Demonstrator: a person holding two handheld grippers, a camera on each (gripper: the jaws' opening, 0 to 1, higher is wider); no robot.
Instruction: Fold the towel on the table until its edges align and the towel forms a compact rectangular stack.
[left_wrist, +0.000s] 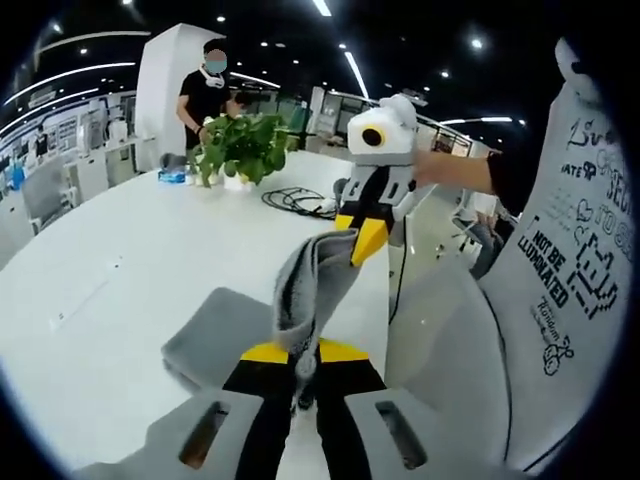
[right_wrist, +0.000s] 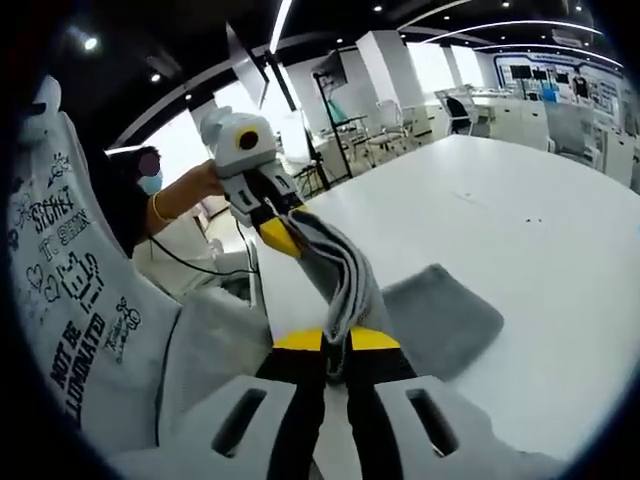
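White table (left_wrist: 120, 260) runs wide through an open office, under both claws. On it, just beyond the left gripper (left_wrist: 305, 362), part of the grey towel (left_wrist: 215, 335) lies flat; the rest rises as a bunched strip from that claw's closed jaws up to the right gripper (left_wrist: 362, 240), which pinches the far end. In the right gripper view the same strip runs from the closed right gripper (right_wrist: 335, 350) to the left gripper (right_wrist: 283, 238). A potted plant (left_wrist: 240, 148) stands far beyond.
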